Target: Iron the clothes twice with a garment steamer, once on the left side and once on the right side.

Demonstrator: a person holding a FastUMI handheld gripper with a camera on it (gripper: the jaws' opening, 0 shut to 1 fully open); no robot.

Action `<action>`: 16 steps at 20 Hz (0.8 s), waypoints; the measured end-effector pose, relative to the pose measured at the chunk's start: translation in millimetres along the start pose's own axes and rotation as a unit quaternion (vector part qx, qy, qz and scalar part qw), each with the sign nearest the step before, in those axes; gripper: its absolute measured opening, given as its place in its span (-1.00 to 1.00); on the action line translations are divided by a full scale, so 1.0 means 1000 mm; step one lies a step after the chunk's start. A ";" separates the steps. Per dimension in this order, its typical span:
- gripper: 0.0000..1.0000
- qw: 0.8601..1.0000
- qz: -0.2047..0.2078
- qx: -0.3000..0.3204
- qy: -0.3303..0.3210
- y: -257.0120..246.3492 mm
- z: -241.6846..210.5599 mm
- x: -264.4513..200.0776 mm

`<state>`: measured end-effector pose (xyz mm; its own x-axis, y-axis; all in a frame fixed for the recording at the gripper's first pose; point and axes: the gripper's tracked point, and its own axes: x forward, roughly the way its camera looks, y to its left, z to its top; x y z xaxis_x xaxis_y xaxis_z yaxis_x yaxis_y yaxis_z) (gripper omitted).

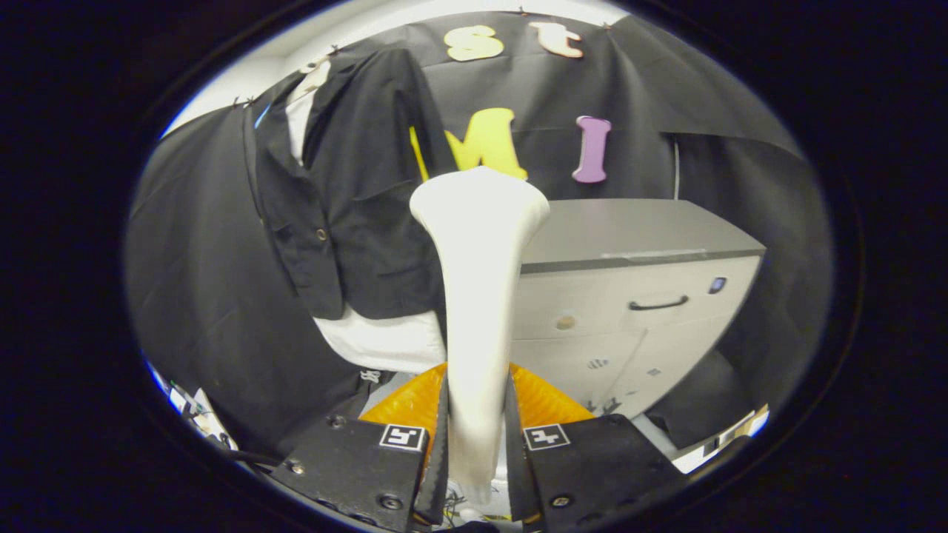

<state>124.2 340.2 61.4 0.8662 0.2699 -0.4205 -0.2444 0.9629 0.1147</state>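
Observation:
A white garment steamer (480, 296) stands upright between my fingers, its wide head at the top. My gripper (478, 437) is shut on the steamer's handle, both fingers pressing its sides. A black jacket (355, 207) over a white shirt (385, 344) hangs against the booth wall, beyond the fingers and to the left of the steamer head. The steamer head is close to the jacket's right edge; whether it touches the cloth I cannot tell.
A grey cabinet (644, 296) with drawers and a dark handle stands to the right, behind the steamer. Black cloth (200, 296) covers the wall behind and left of the jacket. Some clutter (192, 407) lies low on the left.

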 end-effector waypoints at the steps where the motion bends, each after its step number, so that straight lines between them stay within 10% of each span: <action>1: -0.29 1.000 -0.009 0.004 -0.002 -0.020 -0.003 -0.011; 16: -0.29 0.996 -0.059 0.053 -0.039 -0.197 -0.087 -0.152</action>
<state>2.6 109.4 24.3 0.9185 0.1498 -0.3661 -0.0944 0.9818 0.1649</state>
